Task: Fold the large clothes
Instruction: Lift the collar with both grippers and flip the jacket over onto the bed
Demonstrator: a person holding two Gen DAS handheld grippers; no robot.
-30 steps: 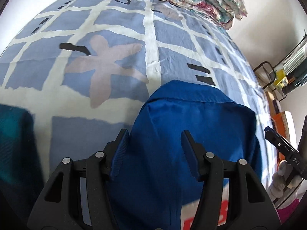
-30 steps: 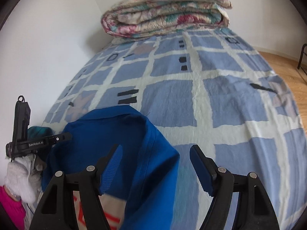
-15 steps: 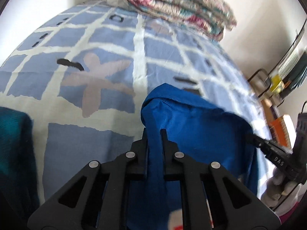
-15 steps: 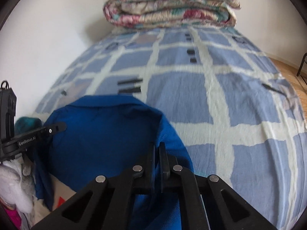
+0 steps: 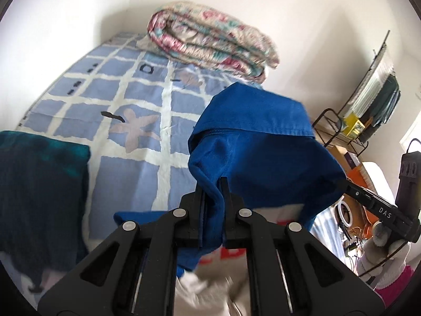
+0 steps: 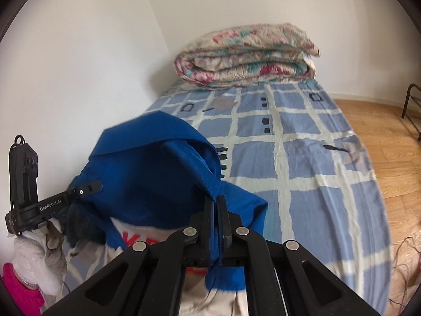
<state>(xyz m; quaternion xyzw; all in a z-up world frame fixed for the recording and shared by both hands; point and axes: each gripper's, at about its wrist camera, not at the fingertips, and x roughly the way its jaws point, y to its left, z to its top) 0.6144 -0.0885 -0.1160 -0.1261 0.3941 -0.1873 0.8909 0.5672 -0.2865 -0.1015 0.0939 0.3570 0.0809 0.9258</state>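
The blue garment (image 5: 263, 142) is clamped by the left claw (image 5: 212, 184) and the right claw (image 6: 215, 200). Its lower, red-lettered part is hidden behind both claws.

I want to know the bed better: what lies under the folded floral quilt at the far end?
The floral quilt rests on the blue checked bedsheet. Whether a pillow lies beneath it cannot be seen; the quilt covers that part.
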